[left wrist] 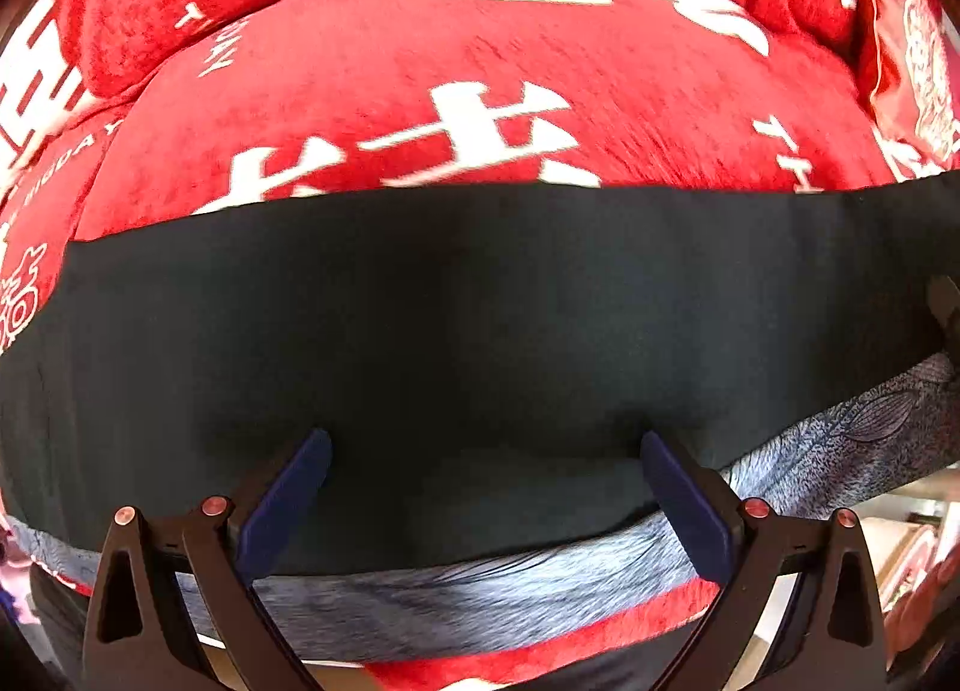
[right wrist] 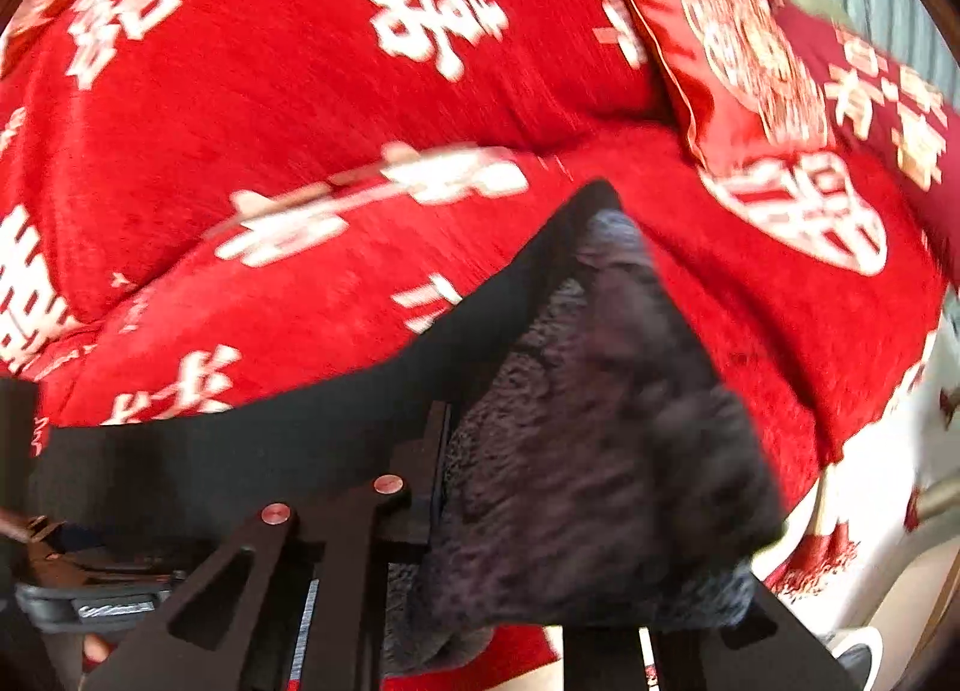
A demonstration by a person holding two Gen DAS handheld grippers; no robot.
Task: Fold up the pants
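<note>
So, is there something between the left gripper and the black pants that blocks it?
Nothing visible does. The left gripper is open, its two fingers spread directly over the black pants on the red bedding. The right gripper is already shut on the pants' fleecy end.

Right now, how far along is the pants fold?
Early stage, by the look of it. Done: the black pants lie stretched across the red blanket, fleecy lining showing along the near edge. In hand: the right claw seems shut on a turned-up end; the left claw is open over the cloth. Left: no finished compact fold is visible yet.
</note>
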